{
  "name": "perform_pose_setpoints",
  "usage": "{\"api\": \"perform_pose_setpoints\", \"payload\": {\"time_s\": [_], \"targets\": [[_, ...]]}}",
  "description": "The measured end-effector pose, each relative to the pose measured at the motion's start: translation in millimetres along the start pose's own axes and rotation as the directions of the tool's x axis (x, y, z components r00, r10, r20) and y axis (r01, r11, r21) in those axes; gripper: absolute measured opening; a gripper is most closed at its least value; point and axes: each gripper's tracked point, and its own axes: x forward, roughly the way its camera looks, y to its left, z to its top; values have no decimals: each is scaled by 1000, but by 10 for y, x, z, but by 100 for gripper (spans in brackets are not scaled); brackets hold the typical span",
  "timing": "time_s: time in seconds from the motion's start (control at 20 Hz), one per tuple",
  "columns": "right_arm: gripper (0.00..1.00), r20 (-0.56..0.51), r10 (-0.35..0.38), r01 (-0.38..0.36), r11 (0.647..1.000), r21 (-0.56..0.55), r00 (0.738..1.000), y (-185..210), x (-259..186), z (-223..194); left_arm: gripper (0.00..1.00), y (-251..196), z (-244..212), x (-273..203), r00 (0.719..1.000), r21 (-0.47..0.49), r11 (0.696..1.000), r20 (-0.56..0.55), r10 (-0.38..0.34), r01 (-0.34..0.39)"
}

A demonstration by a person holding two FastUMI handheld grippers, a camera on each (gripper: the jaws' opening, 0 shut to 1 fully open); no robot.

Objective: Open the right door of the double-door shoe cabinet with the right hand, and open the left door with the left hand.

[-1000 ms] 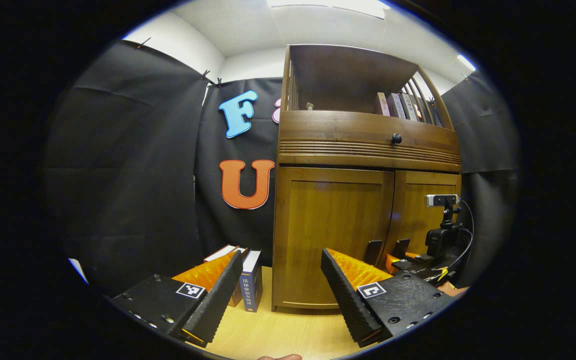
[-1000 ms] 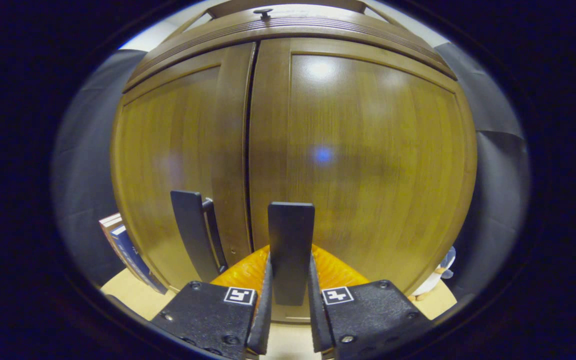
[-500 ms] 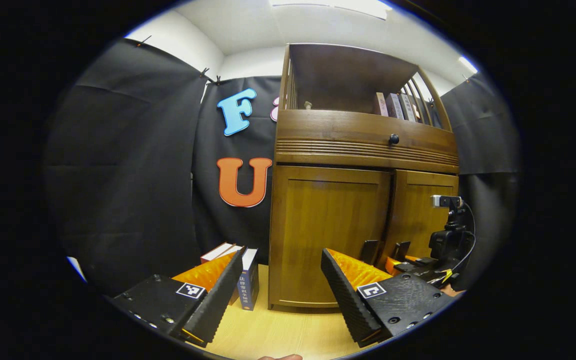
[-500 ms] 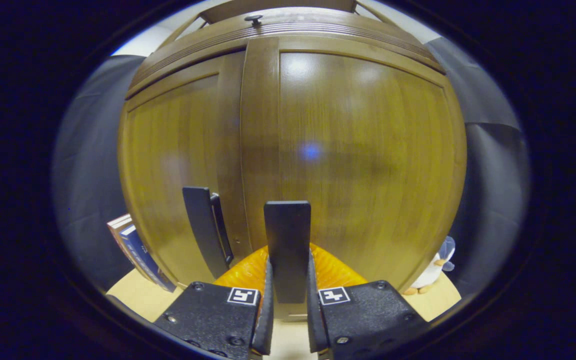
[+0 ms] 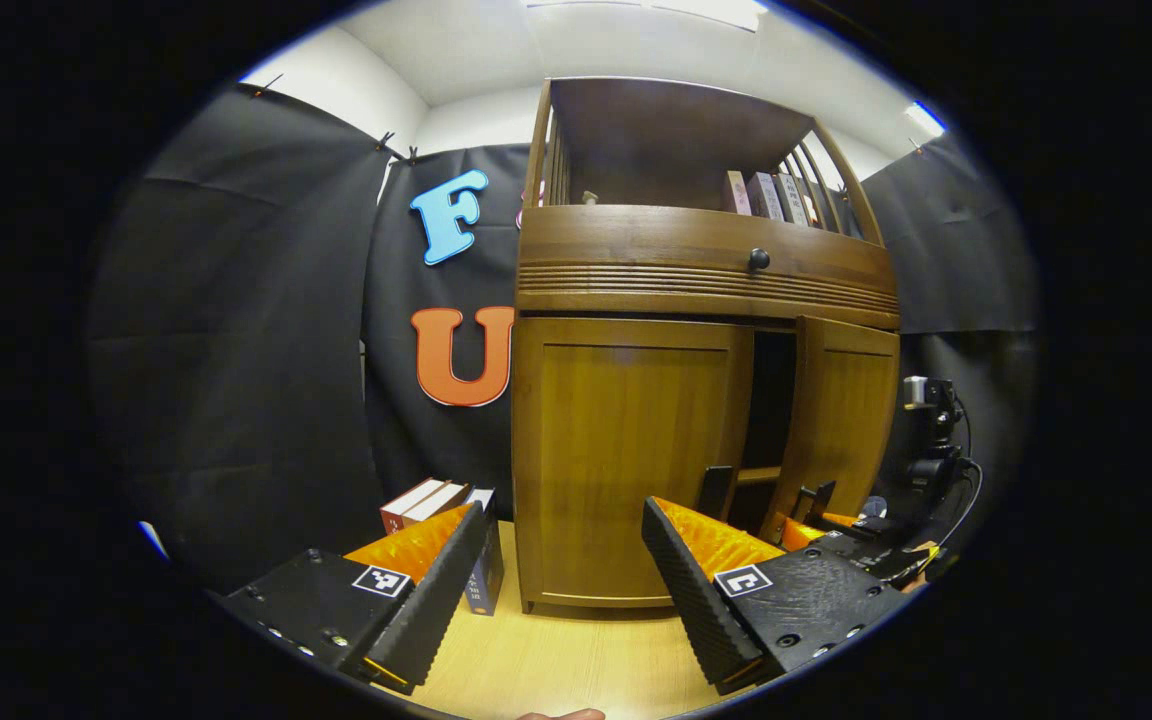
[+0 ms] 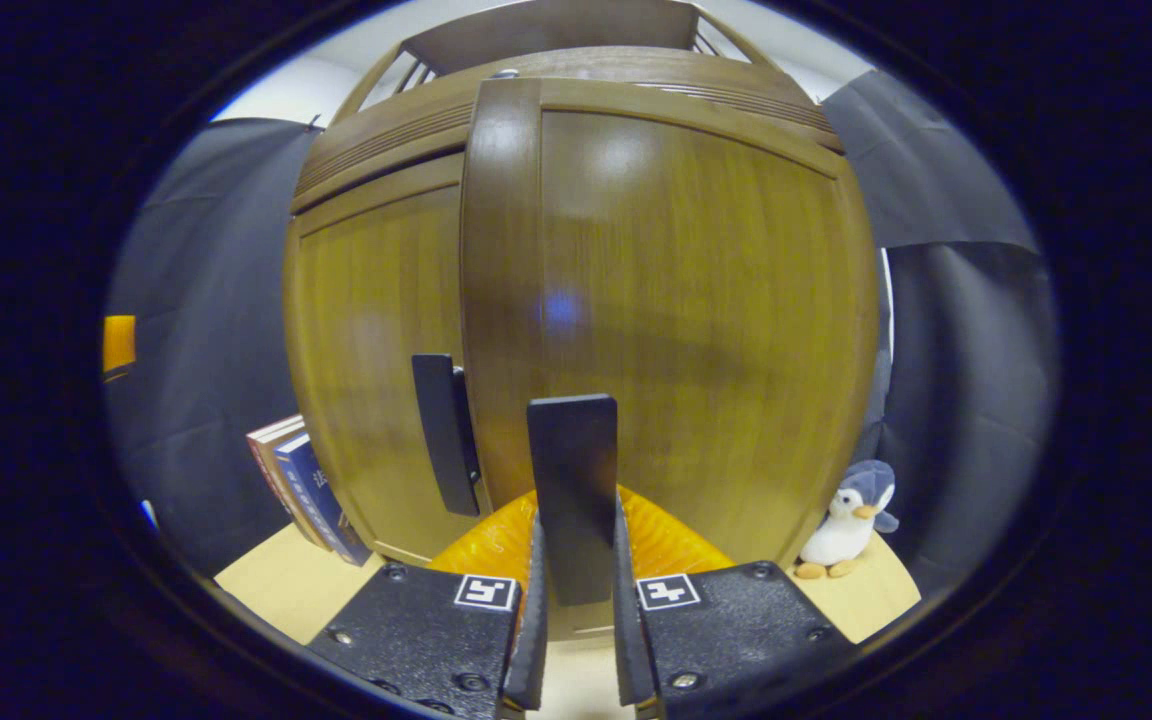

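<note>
1. Left gripper view: left gripper (image 5: 556, 590) sits spread wide and holds nothing, low and near, above the wooden floor (image 5: 576, 660).
   - The shoe cabinet (image 5: 701, 290) stands ahead and slightly right.
   - Its left door (image 5: 631, 450) is flush and closed; the left door handle (image 5: 715, 492), a dark upright bar on that door's right edge, lies just right of and beyond the right finger.
   - The right door (image 5: 841, 420) stands ajar, with a dark gap between the doors. The right gripper (image 5: 816, 508) is at its lower inner edge.

2. Right gripper view: right gripper (image 6: 576, 610) is pinched on the right door handle (image 6: 573, 490), a vertical bar rising between both fingers.
   - The right door (image 6: 676, 300) swings out toward the camera, hinged on the far right.
   - The left door handle (image 6: 446, 430) stands just left, upright; judged nearer to the left gripper's path.
</note>
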Motion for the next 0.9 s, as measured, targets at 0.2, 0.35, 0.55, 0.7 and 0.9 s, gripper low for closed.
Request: {"api": "perform_pose_setpoints", "payload": {"time_s": [0.2, 0.35, 0.55, 0.7, 0.9], "targets": [[31, 2, 4, -4, 1000, 3, 1000, -95, -272, -49, 95, -204, -101, 73, 999, 0, 999, -21, -37, 37], [31, 2, 2, -2, 1000, 14, 1000, -214, -462, -118, 95, -354, -156, 131, 998, 1, 998, -18, -60, 60], [28, 3, -9, 9, 1000, 21, 1000, -371, -719, -151, 95, -533, -295, 180, 995, 2, 996, -46, -88, 88], [27, 1, -20, 20, 999, 29, 1000, -485, -844, -171, 95, -671, -372, 218, 993, 8, 994, -64, -104, 105], [25, -9, -18, 18, 999, 50, 1000, -632, -1007, -188, 94, -833, -431, 288, 989, 6, 992, -73, -125, 126]]}}
